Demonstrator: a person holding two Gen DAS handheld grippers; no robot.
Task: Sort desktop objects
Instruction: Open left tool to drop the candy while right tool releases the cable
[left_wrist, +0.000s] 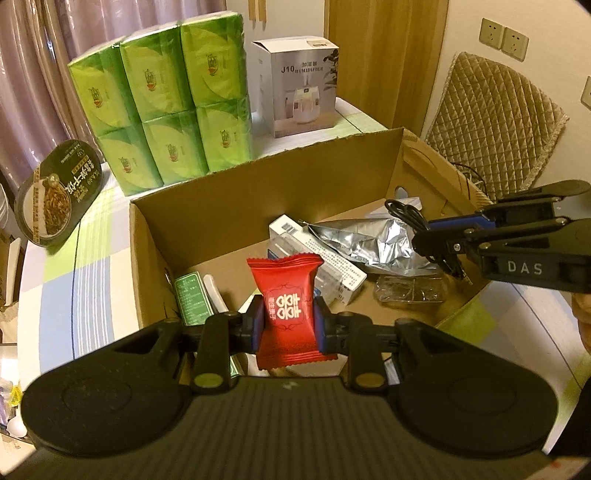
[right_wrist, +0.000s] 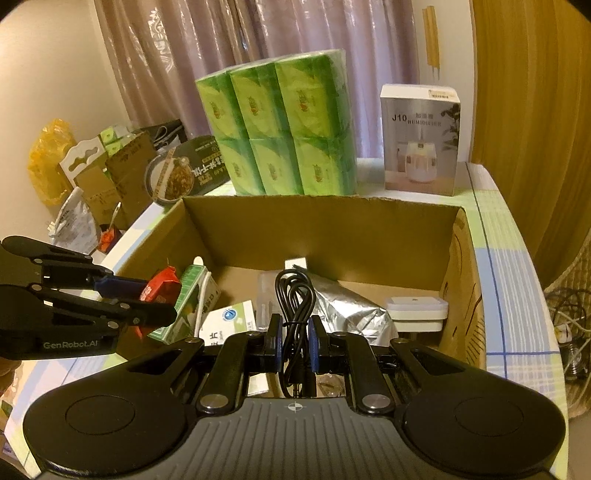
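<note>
left gripper (left_wrist: 289, 320) clamps red candy packet (left_wrist: 284, 295) | right gripper (right_wrist: 294, 340) pinches black cable (right_wrist: 293, 295) over cardboard box (right_wrist: 325, 229) | risk: loose cable loops may snag the foil bag (right_wrist: 347, 310)

Each hand-held gripper is matte black plastic: a ribbed grey-black central body flanked by two rounded lobes with shallow circular recesses. Round metal pivot screws fix the linkage arms, and the fingers carry blue pads. The left hand-held gripper (left_wrist: 290, 319) reads "GenRobot.AI" on its side; the right hand-held gripper (right_wrist: 295, 341) reads "DAS".
</note>
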